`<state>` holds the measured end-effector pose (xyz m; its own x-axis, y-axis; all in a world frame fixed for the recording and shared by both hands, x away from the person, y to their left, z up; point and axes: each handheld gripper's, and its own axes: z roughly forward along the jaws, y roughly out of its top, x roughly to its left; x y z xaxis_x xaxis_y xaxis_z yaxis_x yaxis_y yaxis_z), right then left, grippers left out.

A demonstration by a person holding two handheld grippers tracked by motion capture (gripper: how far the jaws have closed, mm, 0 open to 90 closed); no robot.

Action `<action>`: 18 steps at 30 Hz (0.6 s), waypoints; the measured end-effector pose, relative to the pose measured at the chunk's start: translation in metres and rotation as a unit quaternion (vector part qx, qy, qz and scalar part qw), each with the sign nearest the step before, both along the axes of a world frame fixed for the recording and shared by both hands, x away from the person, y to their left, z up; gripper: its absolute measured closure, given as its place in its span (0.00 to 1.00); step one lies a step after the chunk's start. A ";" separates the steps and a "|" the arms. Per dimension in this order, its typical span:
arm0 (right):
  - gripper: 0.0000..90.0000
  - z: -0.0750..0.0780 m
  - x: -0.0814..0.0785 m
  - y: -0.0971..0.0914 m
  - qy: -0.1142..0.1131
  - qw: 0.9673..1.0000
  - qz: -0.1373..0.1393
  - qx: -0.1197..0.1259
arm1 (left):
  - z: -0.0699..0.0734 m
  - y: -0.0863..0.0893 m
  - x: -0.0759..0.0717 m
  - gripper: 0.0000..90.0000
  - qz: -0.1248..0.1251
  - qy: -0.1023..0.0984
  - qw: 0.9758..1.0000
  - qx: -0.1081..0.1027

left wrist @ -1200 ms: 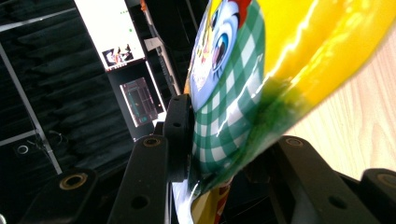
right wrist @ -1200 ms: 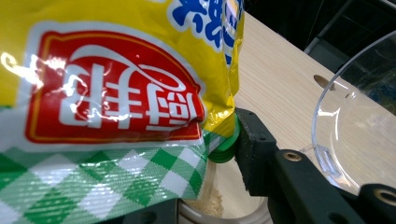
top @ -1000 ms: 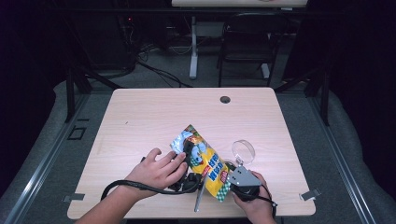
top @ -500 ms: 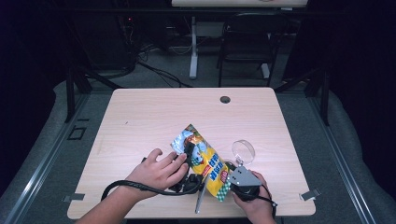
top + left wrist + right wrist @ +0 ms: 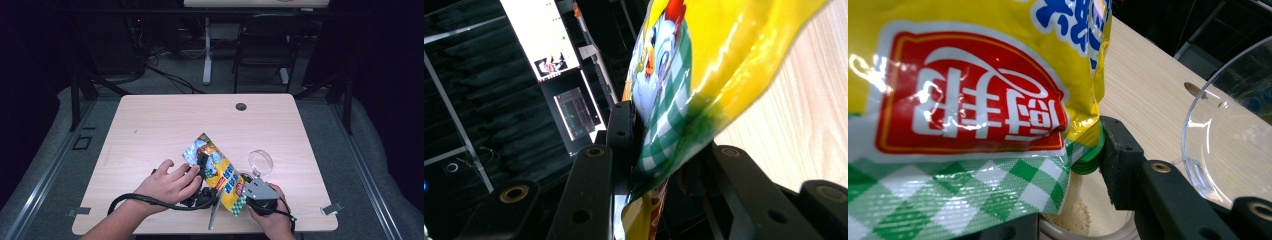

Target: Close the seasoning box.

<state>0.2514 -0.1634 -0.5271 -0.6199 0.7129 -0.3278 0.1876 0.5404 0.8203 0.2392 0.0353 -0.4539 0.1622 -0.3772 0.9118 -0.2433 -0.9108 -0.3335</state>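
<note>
A yellow bag [image 5: 225, 177] with a green check band and a red logo lies tilted near the table's front edge, held between both grippers. My left gripper [image 5: 202, 163] comes in from the left under a hand [image 5: 167, 184]. In the left gripper view its jaws [image 5: 669, 145] have just been closing and now pinch the bag's checked part [image 5: 664, 100]. My right gripper [image 5: 251, 192], with a grey plate on top, holds the bag's lower end. In the right gripper view the bag [image 5: 963, 90] hides one jaw, and the other jaw presses a small green piece [image 5: 1089, 156] at the bag's edge.
A clear round bowl [image 5: 261, 162] stands just beyond the right gripper, close at the right in the right gripper view [image 5: 1228, 135]. White grains [image 5: 1073, 217] lie in a clear container under the bag. A thin grey strip [image 5: 214, 216] and a black cable [image 5: 145, 200] lie at the table's [image 5: 165, 120] front edge.
Both hands and the bag stay in the same place. The fingers of the left hand have curled in slightly on the gripper.
</note>
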 end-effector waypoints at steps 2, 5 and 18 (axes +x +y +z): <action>0.79 0.000 0.000 0.000 -0.001 1.000 0.000 0.000 | 0.000 0.000 0.000 0.81 0.000 0.000 1.000 -0.001; 0.79 0.000 0.000 0.000 -0.001 1.000 0.000 0.000 | 0.001 0.000 -0.001 0.81 -0.001 -0.001 1.000 0.008; 0.79 0.000 0.000 0.000 -0.001 1.000 0.000 0.000 | 0.000 0.001 -0.002 0.83 -0.002 0.000 1.000 0.016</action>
